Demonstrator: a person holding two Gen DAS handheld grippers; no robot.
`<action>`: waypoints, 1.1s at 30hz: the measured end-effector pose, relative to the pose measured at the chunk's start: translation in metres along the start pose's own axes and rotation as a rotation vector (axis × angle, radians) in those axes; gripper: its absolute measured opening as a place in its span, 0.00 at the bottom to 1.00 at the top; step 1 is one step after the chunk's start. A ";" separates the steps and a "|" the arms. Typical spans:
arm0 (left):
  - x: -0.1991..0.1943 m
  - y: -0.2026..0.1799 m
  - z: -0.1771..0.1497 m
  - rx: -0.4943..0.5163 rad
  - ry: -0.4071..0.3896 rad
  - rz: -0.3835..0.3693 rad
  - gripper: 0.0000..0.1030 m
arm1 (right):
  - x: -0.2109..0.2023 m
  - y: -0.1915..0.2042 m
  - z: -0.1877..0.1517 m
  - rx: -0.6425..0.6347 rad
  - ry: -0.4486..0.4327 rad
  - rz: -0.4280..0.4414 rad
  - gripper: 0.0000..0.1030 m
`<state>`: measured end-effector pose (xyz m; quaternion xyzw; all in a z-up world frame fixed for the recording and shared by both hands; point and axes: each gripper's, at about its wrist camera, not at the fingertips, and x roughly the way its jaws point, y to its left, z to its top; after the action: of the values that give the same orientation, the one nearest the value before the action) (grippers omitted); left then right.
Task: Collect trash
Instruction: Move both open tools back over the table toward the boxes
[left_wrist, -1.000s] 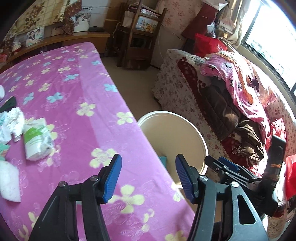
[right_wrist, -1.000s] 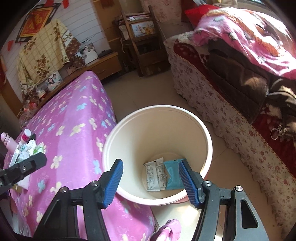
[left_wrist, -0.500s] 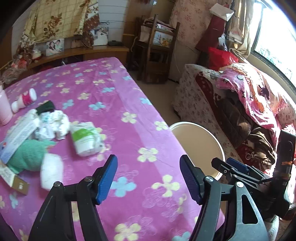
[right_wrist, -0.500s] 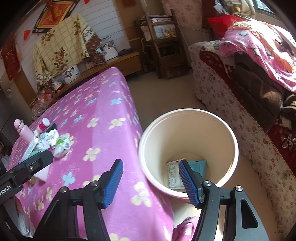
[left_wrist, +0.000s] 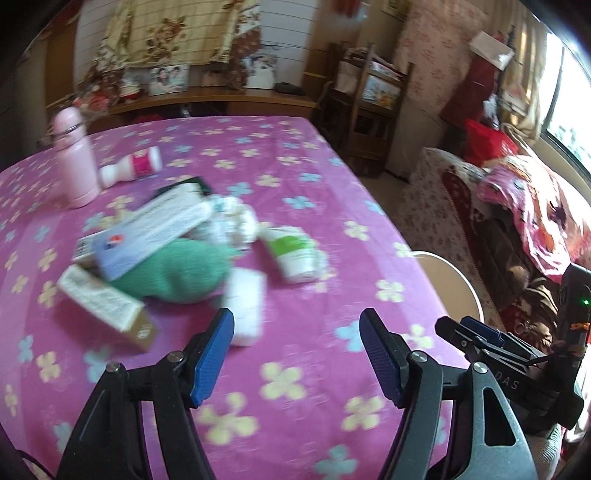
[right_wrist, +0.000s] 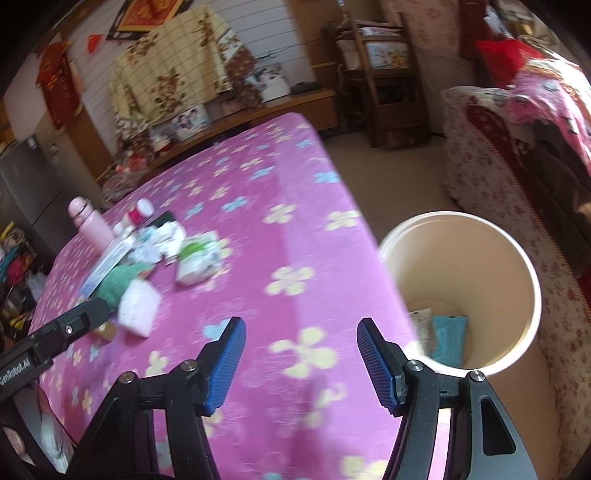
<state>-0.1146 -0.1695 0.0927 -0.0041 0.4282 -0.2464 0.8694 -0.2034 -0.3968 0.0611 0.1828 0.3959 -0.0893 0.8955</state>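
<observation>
A pile of trash lies on the pink flowered tablecloth (left_wrist: 295, 177): a green-and-white wrapper (left_wrist: 295, 254), a white pad (left_wrist: 245, 306), crumpled tissue (left_wrist: 232, 221), a green cloth (left_wrist: 181, 273) and flat cartons (left_wrist: 107, 302). My left gripper (left_wrist: 297, 325) hovers open just short of the pad, with nothing between its fingers. My right gripper (right_wrist: 301, 332) is open and empty above the table's near corner. To its right, on the floor, stands the cream bin (right_wrist: 517, 266), which holds a teal packet (right_wrist: 448, 339) and a white packet (right_wrist: 423, 328). The wrapper (right_wrist: 195, 258) and pad (right_wrist: 138, 306) also show in the right wrist view.
A pink bottle (left_wrist: 74, 162) stands behind the pile, and a small white-and-pink bottle (left_wrist: 133, 168) lies beside it. A sofa heaped with blankets (left_wrist: 517, 206) runs along the right. A wooden rack (left_wrist: 365, 110) and a low shelf (left_wrist: 221, 99) line the far wall.
Both views have swung left from the bin to the table, and the trash pile has come into full view. The left jaws stand slightly wider than a second ago.
</observation>
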 end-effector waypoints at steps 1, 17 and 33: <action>-0.003 0.009 -0.001 -0.009 -0.001 0.012 0.69 | 0.002 0.007 -0.001 -0.010 0.007 0.013 0.64; 0.017 0.097 0.000 -0.184 0.004 0.136 0.69 | 0.029 0.082 -0.016 -0.149 0.093 0.099 0.64; -0.005 0.185 -0.018 -0.221 0.108 0.358 0.69 | 0.046 0.104 -0.020 -0.185 0.136 0.144 0.64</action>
<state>-0.0523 -0.0008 0.0445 -0.0103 0.4924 -0.0393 0.8694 -0.1545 -0.2945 0.0406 0.1332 0.4481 0.0247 0.8837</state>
